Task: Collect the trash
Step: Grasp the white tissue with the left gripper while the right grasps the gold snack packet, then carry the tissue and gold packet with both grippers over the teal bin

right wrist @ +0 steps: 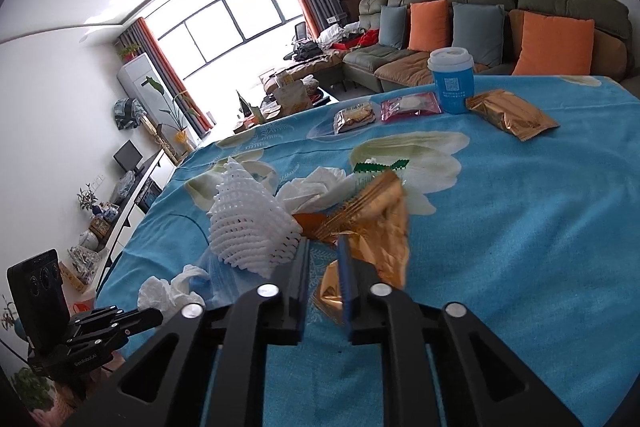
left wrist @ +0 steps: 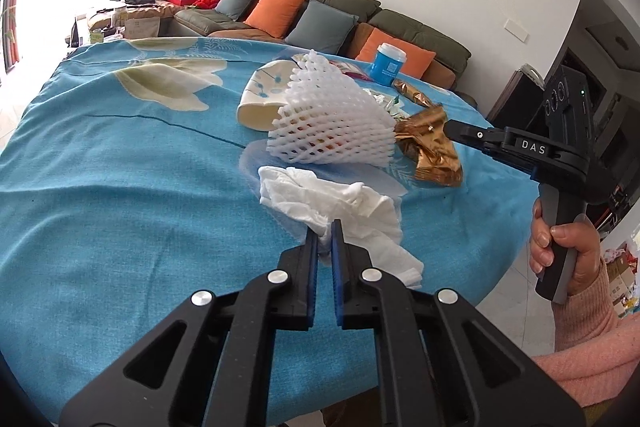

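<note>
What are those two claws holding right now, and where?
Left gripper pinches the white tissue at its near edge. Right gripper stands open beside the gold wrapper, gripping nothing.

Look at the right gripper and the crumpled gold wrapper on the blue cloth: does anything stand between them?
Nothing visible does. The right gripper has its fingertips right at the gold wrapper, jaws apart, not clamped. The white foam fruit net lies beside its left finger, not between. The left gripper is apart, shut on the white tissue.
</note>
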`<state>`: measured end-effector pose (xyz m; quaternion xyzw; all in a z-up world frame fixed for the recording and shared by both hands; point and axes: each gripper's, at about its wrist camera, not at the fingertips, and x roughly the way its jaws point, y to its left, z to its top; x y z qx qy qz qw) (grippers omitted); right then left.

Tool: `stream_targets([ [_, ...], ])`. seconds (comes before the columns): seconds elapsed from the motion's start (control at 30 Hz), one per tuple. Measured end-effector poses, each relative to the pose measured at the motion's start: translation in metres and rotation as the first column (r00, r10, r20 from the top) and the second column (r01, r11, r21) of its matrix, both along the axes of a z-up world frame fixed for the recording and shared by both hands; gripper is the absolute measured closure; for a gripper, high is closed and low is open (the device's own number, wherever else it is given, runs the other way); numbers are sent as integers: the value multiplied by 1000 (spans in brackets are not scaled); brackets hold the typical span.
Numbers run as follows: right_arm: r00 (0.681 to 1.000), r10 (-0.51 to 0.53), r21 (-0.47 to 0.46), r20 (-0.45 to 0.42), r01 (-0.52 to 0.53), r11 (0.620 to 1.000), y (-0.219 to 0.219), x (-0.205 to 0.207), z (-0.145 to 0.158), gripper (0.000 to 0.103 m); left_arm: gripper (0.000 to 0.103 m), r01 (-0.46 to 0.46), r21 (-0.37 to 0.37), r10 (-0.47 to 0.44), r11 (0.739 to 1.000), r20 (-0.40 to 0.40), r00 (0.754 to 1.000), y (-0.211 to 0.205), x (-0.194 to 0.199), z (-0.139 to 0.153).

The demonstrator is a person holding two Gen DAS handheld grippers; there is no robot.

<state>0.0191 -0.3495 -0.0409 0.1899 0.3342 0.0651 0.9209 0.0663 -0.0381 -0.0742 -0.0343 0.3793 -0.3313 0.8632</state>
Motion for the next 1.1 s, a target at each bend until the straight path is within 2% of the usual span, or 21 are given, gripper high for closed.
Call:
stream_targets([
  [0.13, 999, -40, -1, -17, 40, 999, -5, 3, -9, 75, 96, -17, 1, 17, 1000, -7, 1000, 7, -2, -2],
  [0.23, 997, -76, -40, -16, 75, 996, -9, 0, -10, 74, 96, -26, 3, 26, 1000, -7, 1000, 12, -4, -3],
  [0.3, 997, -76, -53, -32, 75, 996, -10, -1, -13, 64, 96, -32, -1, 32, 999, -10, 999, 15, -5, -4],
  [0.33, 996, -74, -78, -41, 71, 994, -8, -1, -14, 55, 96, -37, -3, 37, 999, -11, 999, 16, -4, -4],
  [0.47, 997, -36, -133, -67, 27, 991, 5, 0, -23, 53, 96, -52, -6, 52, 999, -10, 999, 21, -2, -3],
  [0.53, 996, -38, -150, -84, 25, 988, 7, 3, -30, 65, 96, -60, -4, 60, 998, -10, 998, 23, -2, -3],
  [0.57, 995, -35, -146, -94, 21, 989, 7, 5, -33, 77, 96, -65, -3, 65, 998, -8, 998, 24, -2, -3],
  [0.63, 995, -33, -142, -94, 19, 990, 6, 6, -34, 80, 96, -72, -4, 72, 997, -5, 997, 26, -3, -1],
  [0.67, 996, -30, -144, -87, 18, 989, 6, 4, -33, 86, 96, -76, -5, 76, 997, -3, 997, 28, -3, 0],
  [0.9, 1000, -6, -137, -10, 5, 991, 10, -7, -5, 86, 97, -114, -17, 114, 993, 26, 993, 45, -7, 9],
  [1.1, 993, 94, -121, 71, -85, 989, 34, -12, 20, 86, 97, -155, -26, 156, 988, 54, 986, 65, -13, 19],
])
